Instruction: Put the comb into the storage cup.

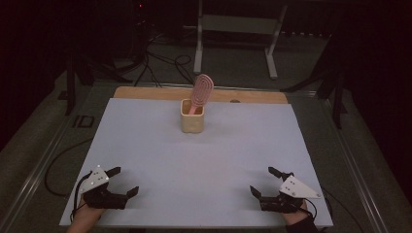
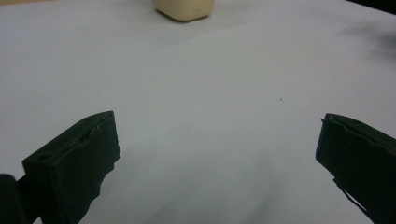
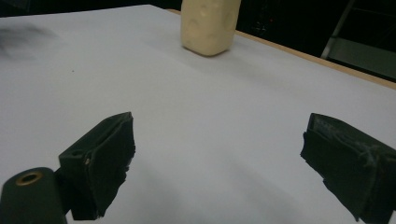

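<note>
Looking down from the high view, the desk carried a cream holder standing upright toward its far middle, with a pink hairbrush lodged in it, handle down and oval head leaning out above the rim. The left gripper and the right gripper rested at the near corners, well apart from the holder and from each other, each with its jaws spread and nothing between them. In the left gripper view, the two black jaws stood wide apart over bare white surface, and the base of the holder showed at the top edge, far ahead. In the right gripper view, the jaws were likewise parted and empty, with the holder ahead and slightly left, near the wooden far edge. Judging from this, the work appeared to be at its outset, before any reach. The next move would likely call for one gripper to travel forward, rise above the rim, and close on the brush head without tipping the holder.
</note>
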`<state>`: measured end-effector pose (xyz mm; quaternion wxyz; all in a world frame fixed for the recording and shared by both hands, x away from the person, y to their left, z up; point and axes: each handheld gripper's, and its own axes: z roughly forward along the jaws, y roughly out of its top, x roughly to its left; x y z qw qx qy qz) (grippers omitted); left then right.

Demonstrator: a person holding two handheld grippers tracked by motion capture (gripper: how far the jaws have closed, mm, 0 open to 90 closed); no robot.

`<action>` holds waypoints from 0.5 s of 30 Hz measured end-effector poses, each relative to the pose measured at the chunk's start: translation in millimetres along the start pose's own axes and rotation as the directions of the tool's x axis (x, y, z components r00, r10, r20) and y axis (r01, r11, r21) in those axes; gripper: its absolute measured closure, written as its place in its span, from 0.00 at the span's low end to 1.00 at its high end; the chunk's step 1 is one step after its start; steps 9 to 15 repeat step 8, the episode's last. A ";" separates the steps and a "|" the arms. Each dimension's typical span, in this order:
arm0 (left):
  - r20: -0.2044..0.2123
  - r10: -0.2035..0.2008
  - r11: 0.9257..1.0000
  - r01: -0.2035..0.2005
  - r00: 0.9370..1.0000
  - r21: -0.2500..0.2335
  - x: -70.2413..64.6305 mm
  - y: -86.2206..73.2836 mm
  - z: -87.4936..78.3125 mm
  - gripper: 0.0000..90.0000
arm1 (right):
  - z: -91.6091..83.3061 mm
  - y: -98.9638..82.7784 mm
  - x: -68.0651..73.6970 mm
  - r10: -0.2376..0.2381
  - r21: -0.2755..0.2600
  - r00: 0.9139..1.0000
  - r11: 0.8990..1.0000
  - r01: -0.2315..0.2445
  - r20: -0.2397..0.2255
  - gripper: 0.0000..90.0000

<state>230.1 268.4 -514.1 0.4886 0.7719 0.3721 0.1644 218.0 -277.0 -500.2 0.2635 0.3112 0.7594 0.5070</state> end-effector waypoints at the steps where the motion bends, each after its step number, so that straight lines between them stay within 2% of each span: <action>1: -0.001 0.001 1.000 -0.001 1.000 0.000 -0.2 0.0 0.2 0.00 | 0.1 0.1 0.2 0.000 0.001 1.000 1.000 0.000 0.000 0.10; 15: 0.002 0.008 1.000 -0.008 1.000 0.008 -1.1 -0.1 1.1 0.00 | 0.2 -0.2 -0.4 0.001 0.002 1.000 1.000 -0.001 0.002 0.10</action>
